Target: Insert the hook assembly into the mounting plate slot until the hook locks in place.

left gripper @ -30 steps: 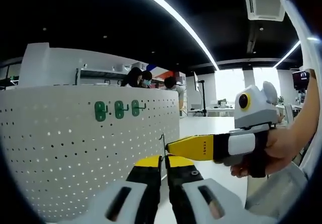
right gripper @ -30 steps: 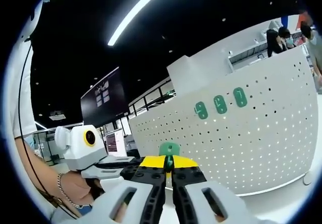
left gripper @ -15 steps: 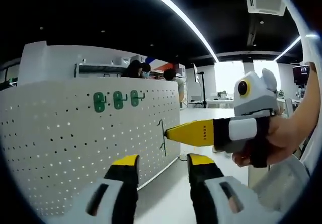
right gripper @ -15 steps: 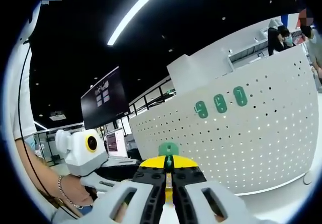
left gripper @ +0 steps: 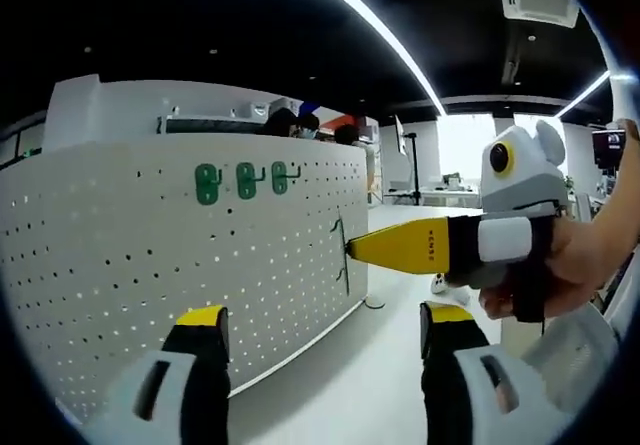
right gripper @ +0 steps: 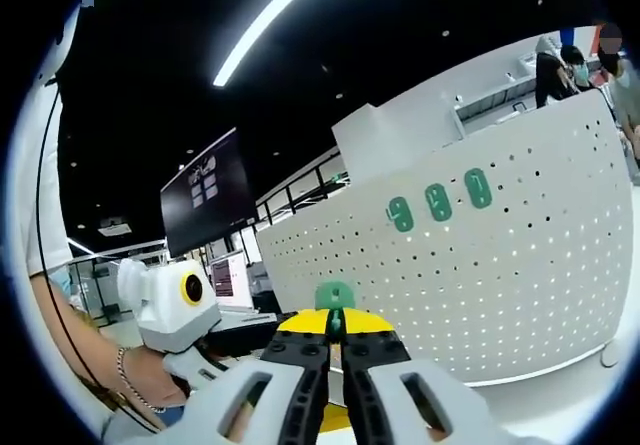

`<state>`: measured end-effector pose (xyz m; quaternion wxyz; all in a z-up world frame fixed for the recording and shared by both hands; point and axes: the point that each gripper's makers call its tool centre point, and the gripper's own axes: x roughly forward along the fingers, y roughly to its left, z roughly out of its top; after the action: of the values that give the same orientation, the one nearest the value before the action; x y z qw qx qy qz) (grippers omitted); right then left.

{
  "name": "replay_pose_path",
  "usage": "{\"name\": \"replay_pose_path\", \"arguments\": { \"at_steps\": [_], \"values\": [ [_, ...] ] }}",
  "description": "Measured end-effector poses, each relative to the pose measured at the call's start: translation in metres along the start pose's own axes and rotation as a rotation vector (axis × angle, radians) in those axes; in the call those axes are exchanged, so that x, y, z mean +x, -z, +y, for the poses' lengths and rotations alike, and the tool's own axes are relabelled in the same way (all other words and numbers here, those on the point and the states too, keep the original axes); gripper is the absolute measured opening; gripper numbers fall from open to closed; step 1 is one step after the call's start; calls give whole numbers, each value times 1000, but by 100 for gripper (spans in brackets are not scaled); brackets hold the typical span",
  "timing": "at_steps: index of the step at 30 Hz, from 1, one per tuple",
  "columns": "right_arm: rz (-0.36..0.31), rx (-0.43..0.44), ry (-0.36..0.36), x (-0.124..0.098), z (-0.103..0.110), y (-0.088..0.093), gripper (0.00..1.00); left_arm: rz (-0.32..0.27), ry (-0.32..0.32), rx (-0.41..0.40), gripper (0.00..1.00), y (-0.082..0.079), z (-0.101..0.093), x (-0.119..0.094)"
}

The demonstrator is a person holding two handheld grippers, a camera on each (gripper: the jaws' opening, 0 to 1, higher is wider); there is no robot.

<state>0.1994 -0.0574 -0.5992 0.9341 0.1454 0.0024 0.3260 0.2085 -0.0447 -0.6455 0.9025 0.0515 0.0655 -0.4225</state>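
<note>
Hook (right gripper: 335, 295) sits pinched in the right tool (right gripper: 336, 337), short of the pegboard (right gripper: 520, 265) where three green hooks (right gripper: 438, 203) hang. Left tool (left gripper: 318, 337) is spread and empty. Best to square the backing to a bare row of holes, then press straight until it seats.

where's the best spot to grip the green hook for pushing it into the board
By its flat green base plate, as the right hand-held gripper holds it now: jaws pinching the thin plate from behind. In the left gripper view the hook's wire side faces the pegboard, so it stays free.
</note>
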Motion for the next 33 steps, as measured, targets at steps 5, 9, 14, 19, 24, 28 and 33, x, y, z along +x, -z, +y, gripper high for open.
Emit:
{"name": "replay_pose_path", "arguments": {
  "at_steps": [5,9,14,19,24,28,33],
  "values": [
    [-8,-23,48,0,-21,-14,0,14,4,12,78,4,-1,-2],
    [-2,-56,74,1,-33,-20,0,21,6,10,77,6,-2,-5],
    [0,-105,110,3,-45,-30,0,15,-14,-7,77,6,5,-10],
    [-9,-140,139,4,-59,-42,0,10,-33,-11,77,6,11,-17],
    [-22,-168,175,5,-76,-55,0,12,-50,-18,77,10,15,-22],
    [-29,-192,199,6,-90,-66,0,12,-66,-23,77,12,19,-29],
    [-44,-219,230,9,-104,-78,0,13,-89,-26,77,14,25,-36]
  ]
}}
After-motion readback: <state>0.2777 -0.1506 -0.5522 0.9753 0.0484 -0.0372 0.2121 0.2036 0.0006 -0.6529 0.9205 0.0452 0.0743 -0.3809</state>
